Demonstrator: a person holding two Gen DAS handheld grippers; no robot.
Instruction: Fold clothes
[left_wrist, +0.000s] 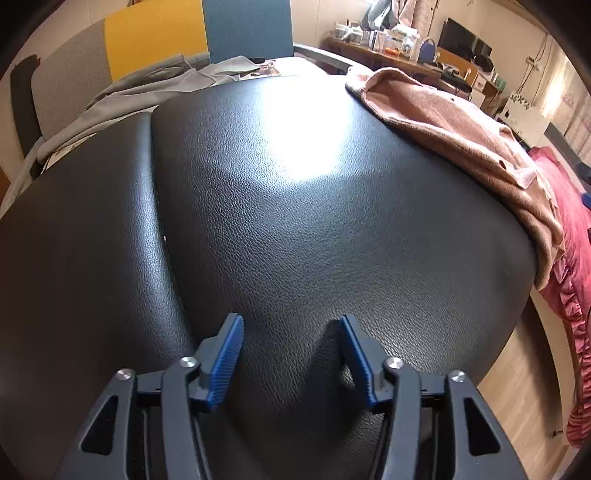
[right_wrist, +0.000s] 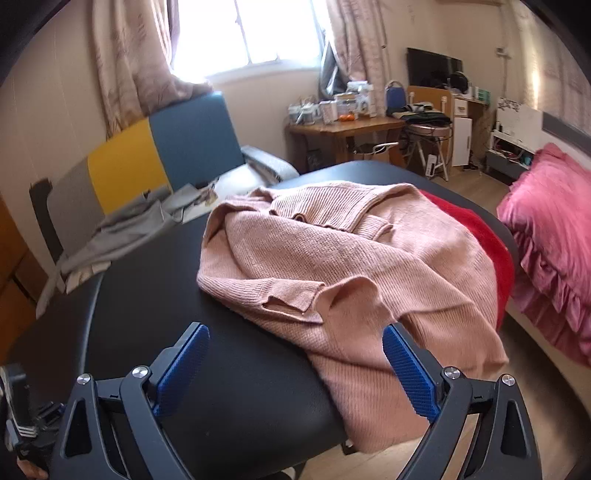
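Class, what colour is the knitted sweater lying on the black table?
The sweater is a dusty pink rib knit, seen best in the right wrist view.

no text, label, brand, number or sign can be read in either view. the jars and boxes on the wooden desk (right_wrist: 343, 127) against the far wall are too small and blurred to show any lettering, and the printed sheet lying on the sofa (right_wrist: 207, 195) beyond the far edge of the worktop (right_wrist: 229, 369) shows only an unclear picture.
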